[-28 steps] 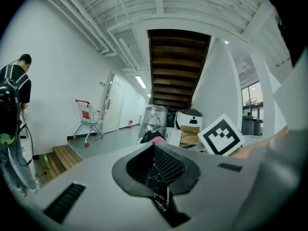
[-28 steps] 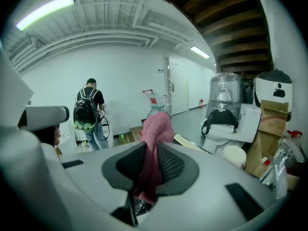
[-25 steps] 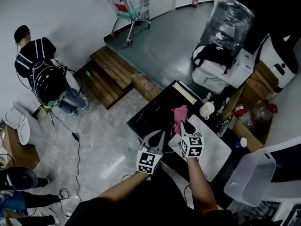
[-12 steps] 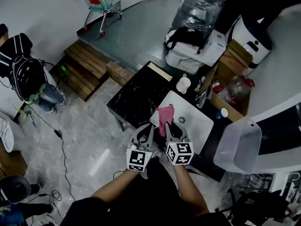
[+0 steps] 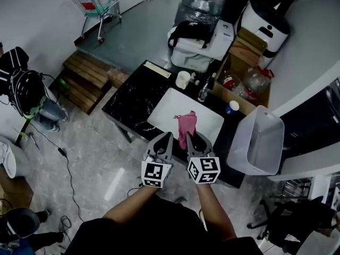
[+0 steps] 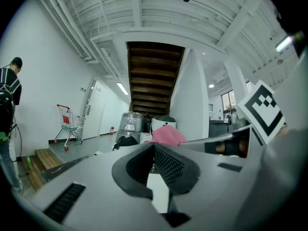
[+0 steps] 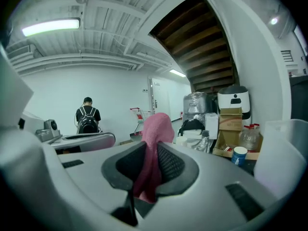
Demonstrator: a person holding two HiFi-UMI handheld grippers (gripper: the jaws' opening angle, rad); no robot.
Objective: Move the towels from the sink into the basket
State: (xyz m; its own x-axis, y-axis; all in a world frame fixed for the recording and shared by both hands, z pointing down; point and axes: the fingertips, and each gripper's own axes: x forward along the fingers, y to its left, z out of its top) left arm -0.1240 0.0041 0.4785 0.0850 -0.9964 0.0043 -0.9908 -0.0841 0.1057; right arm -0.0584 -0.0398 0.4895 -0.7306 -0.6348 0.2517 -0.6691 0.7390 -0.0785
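Note:
A pink towel hangs from my right gripper, which is shut on it above the white sink. In the right gripper view the towel stands up between the pads and drapes down through the right gripper. My left gripper is close beside it on the left, jaws together and holding nothing. The left gripper view shows the left gripper with pads meeting and the towel just beyond. The basket, a translucent plastic bin, sits right of the sink.
The sink is set in a black counter. A white cup and a tap stand at the sink's far edge. A cardboard box with bottles lies behind. Wooden steps, a shopping cart and a person with a backpack are at left.
Both grippers have travelled to the right together, the pink towel still in the right one, from the counter's left side to over the sink. The basket now shows close at right.

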